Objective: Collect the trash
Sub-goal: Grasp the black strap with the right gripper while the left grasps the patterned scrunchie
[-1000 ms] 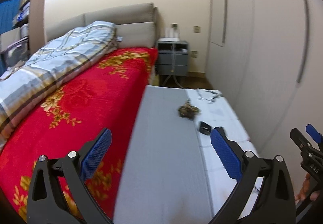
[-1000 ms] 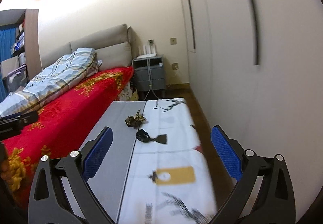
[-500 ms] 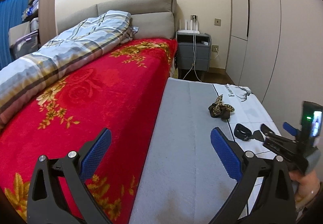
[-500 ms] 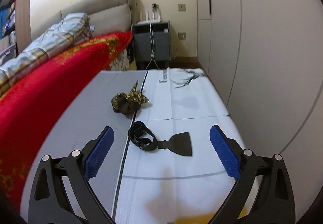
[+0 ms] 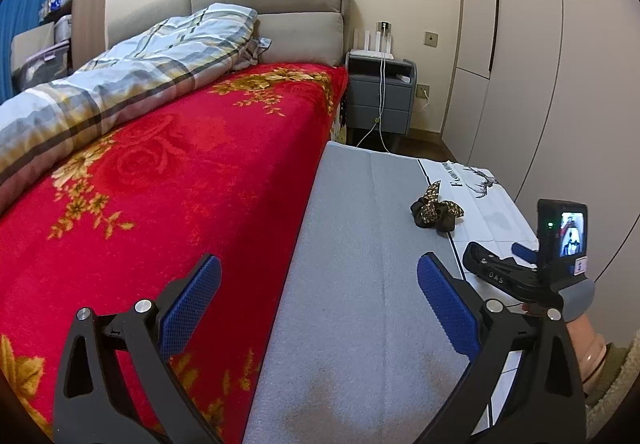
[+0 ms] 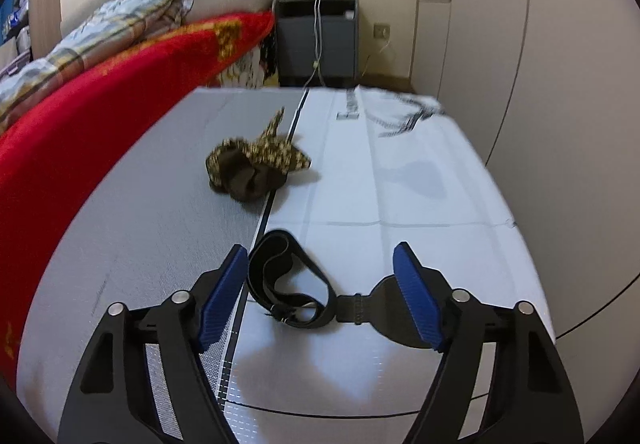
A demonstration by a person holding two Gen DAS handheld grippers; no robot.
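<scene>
Right gripper [image 6: 320, 294] spread wide, low over the near part of a grey-and-white mat [image 6: 420, 180], holding nothing. Between its blue pads lies a black strap [image 6: 288, 284]: looped end close beside the left pad [image 6: 222, 294], flat fan-shaped end partly hidden behind the right pad, loop reaching a little beyond the fingertips. Whether either pad touches the strap, cannot tell. Sits on the white half of the mat, just right of the dark seam dividing grey from white.

Farther along that seam, toward the mat's far edge and well apart from the strap, a crumpled brown patterned scrunchie [image 6: 256, 164], straddling the seam.

Left gripper [image 5: 316, 304] also spread wide and empty, hanging over the grey half of the mat near its left edge, beside a bed with a red flowered blanket [image 5: 180, 172]. From the left wrist view, scrunchie seen ahead and to the right, right gripper at the mat's right edge. Grey nightstand [image 5: 380, 100] against the wall past the mat's far edge.
</scene>
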